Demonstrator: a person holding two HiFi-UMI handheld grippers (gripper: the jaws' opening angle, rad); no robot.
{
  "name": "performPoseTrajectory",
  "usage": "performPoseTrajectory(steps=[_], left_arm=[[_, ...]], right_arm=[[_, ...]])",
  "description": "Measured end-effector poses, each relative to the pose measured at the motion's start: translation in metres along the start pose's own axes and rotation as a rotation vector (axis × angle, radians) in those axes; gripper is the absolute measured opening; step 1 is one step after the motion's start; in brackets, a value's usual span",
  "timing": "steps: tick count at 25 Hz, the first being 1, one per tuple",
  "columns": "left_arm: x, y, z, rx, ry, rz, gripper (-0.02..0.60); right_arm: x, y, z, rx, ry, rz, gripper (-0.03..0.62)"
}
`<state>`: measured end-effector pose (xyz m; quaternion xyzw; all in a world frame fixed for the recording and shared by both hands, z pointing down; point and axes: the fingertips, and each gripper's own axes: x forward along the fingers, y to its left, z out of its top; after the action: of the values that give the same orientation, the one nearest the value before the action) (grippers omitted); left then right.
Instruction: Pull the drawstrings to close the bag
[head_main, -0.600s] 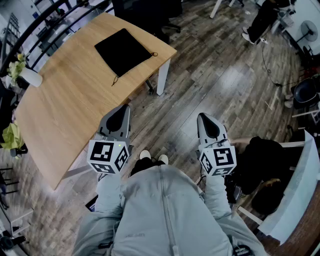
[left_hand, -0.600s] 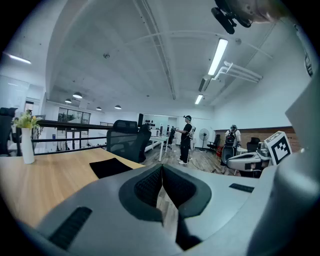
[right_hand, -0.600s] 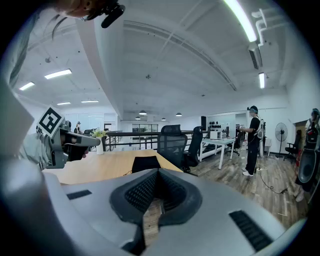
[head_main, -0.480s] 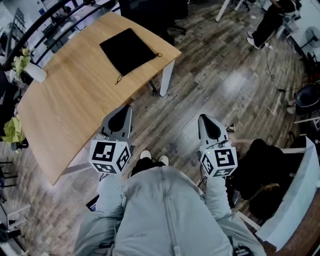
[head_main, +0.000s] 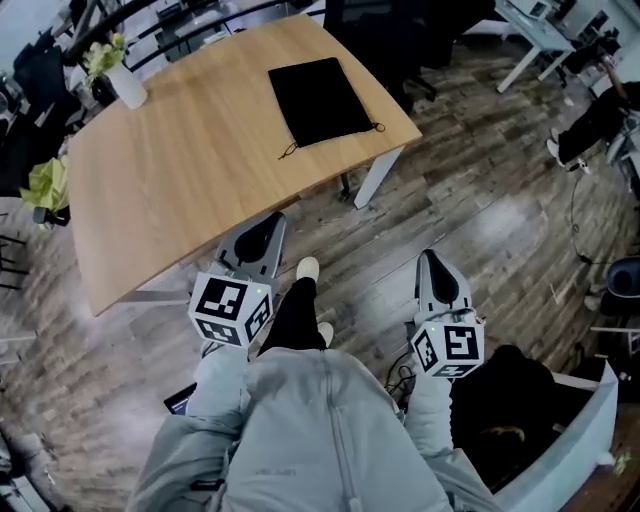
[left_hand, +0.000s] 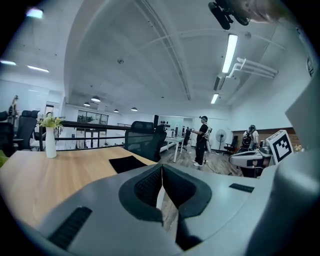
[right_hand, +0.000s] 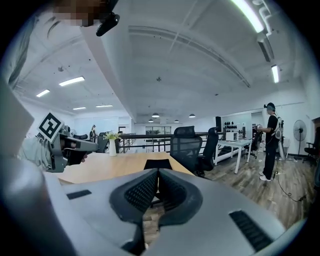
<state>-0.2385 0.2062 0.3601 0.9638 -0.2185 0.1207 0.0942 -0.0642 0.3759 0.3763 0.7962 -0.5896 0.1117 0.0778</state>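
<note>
A flat black drawstring bag (head_main: 318, 100) lies on the far right part of the wooden table (head_main: 190, 170), with thin cords (head_main: 290, 150) trailing off its near corners. It also shows as a dark patch (left_hand: 126, 163) in the left gripper view and as the bag (right_hand: 157, 164) in the right gripper view. My left gripper (head_main: 260, 235) is shut and empty, held just off the table's near edge. My right gripper (head_main: 438, 275) is shut and empty too, over the floor to the right of the table. Both are well short of the bag.
A white vase with flowers (head_main: 118, 75) stands at the table's far left corner. A yellow-green thing (head_main: 45, 185) sits past the table's left edge. Black office chairs (right_hand: 187, 145) stand behind the table. A dark bag (head_main: 510, 410) lies on the floor at my right. A person (left_hand: 201, 140) stands farther off.
The view has swung: the table and bag now sit further right and nearer. One foot has stepped forward. Both grippers stay shut and have shifted slightly toward the table.
</note>
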Motion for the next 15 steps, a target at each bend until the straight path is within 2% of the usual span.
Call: performPoseTrajectory(steps=[7, 15], left_arm=[[0.05, 0.027, 0.01, -0.002, -0.01, 0.003, 0.028], [0.139, 0.096, 0.06, -0.009, -0.033, -0.016, 0.028]], right_arm=[[0.057, -0.014, 0.012, -0.017, 0.008, 0.015, 0.023], [0.164, -0.038, 0.059, -0.027, 0.002, -0.004, 0.023]])
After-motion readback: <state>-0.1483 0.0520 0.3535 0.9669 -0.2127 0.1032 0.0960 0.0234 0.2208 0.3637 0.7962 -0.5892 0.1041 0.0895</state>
